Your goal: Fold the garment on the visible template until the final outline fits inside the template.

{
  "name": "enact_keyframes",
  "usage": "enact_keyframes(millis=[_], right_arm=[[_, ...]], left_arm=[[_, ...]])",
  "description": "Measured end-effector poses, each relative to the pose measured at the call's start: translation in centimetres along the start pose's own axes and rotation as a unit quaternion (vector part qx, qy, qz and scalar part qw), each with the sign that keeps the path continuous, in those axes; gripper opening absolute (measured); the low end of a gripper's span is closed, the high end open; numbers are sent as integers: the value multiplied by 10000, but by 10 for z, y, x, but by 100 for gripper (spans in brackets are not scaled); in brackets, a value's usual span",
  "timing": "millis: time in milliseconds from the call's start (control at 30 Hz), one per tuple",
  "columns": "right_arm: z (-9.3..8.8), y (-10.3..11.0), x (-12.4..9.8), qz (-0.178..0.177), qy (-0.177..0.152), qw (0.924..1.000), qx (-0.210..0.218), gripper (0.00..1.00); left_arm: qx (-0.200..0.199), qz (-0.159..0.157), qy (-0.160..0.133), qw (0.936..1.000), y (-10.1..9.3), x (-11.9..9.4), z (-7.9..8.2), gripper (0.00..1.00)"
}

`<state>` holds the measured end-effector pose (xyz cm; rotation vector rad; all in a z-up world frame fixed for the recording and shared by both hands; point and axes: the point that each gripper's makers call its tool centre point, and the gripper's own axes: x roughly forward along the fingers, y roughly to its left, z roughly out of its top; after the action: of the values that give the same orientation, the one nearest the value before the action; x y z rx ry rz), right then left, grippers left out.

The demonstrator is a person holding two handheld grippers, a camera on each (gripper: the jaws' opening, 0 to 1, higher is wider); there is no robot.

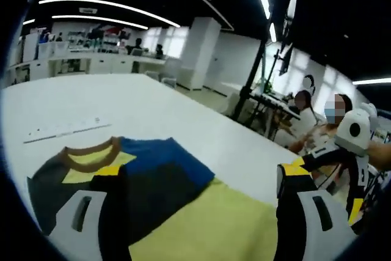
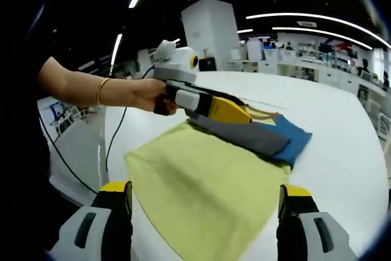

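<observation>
The garment lay on the white table, its pale yellow body spread toward the person and its grey, blue and yellow top end, with a brown collar, toward the far side. In the right gripper view, the person's left hand, a bangle on its wrist, reached out over the garment's top end and held the left gripper low above the grey fold; whether it touched the cloth could not be told. In its own view, that left gripper's jaws stood wide apart with nothing between them, one over the dark shoulder of the garment, the other off its yellow edge. The right gripper hung above the near yellow hem, its jaws also spread wide and empty. A pale ruler-like strip lay on the table beyond the collar. Past the table's far edge from the garment, a seated person and desks showed. A black cable hung below the left wrist.
</observation>
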<state>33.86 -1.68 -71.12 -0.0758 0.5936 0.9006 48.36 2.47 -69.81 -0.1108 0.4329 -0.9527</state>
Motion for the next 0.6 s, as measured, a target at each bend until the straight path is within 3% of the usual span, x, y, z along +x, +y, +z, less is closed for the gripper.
enact_keyframes(millis=[400,600], right_arm=[[0,10,-2,246,214,9993,-167,99],[-2,13,-4,274,310,9988,-257,99]], left_arm=[[158,93,136,9997,0,-46,-21,99],[99,200,73,9997,5,-80,-34,99]])
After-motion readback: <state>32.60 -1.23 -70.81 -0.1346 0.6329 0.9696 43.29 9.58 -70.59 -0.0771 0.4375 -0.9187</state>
